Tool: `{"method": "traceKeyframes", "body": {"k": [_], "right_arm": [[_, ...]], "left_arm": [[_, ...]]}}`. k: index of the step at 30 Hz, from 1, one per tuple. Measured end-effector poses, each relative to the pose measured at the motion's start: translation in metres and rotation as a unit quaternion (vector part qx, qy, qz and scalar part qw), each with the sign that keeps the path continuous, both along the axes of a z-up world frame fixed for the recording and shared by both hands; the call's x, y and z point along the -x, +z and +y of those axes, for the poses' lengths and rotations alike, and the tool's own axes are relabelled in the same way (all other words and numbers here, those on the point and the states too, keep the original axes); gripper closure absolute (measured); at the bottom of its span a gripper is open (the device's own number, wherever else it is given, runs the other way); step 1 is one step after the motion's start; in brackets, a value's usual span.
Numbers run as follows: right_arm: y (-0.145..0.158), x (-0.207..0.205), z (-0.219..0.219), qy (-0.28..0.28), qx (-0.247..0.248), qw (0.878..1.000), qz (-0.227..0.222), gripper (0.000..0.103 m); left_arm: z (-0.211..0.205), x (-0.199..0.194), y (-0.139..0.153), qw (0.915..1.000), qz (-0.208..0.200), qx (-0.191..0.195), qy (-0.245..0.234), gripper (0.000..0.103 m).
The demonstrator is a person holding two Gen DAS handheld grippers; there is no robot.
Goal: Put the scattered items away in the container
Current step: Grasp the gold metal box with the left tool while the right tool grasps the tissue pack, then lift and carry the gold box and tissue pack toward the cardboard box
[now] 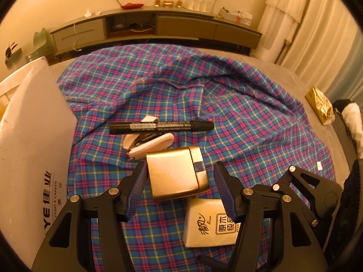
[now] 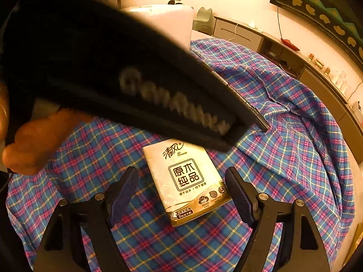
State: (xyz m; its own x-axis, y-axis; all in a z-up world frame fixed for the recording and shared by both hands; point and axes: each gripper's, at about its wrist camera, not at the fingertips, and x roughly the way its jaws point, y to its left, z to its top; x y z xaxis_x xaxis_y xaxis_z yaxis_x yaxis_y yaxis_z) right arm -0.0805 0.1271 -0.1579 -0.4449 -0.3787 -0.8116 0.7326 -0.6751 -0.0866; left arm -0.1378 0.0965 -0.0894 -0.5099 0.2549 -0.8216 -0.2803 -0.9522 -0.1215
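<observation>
Black sleeve (image 2: pixel 127 79) hides the marker (image 2: pixel 261 119); both claws (image 1: pixel 179 190) (image 2: pixel 181 192) spread, empty.

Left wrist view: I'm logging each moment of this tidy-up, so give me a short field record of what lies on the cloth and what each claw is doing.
surface: plaid cloth
container: white box, at the cloth's left edge
marker: lying across the stapler
gold case: between the open left claw fingers, not gripped
tissue pack: flat, between the open right claw fingers, not gripped
items in container: none visible
</observation>
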Motion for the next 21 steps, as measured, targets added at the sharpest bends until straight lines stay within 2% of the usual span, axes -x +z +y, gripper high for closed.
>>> {"method": "traceKeyframes", "body": {"k": [2, 3, 8, 10, 13, 21], "right_arm": [[-0.002, 0.001, -0.003, -0.008, -0.015, 1.000, -0.001, 0.029], [-0.003, 0.002, -0.005, -0.012, -0.022, 1.000, -0.003, 0.039], [-0.001, 0.003, -0.008, -0.031, -0.020, 0.999, -0.016, 0.044], [0.002, 0.003, -0.008, -0.039, -0.012, 0.999, -0.020, 0.047], [0.009, 0.005, 0.001, -0.060, 0.011, 0.998, -0.028, 0.050], [0.028, -0.007, 0.024, -0.095, 0.055, 0.993, -0.034, 0.050]], "left_arm": [[0.001, 0.003, -0.007, 0.9999, -0.004, 0.008, 0.006, 0.040], [0.000, 0.005, -0.011, 0.9999, -0.008, 0.008, 0.010, 0.040], [-0.003, 0.009, -0.022, 0.9998, -0.006, 0.008, 0.017, 0.045], [-0.005, 0.007, -0.018, 0.9997, 0.003, 0.009, 0.022, 0.050], [-0.012, 0.005, -0.009, 0.9994, 0.009, -0.009, 0.031, 0.050], [-0.026, -0.003, 0.011, 0.9981, 0.024, -0.035, 0.044, 0.051]]}}
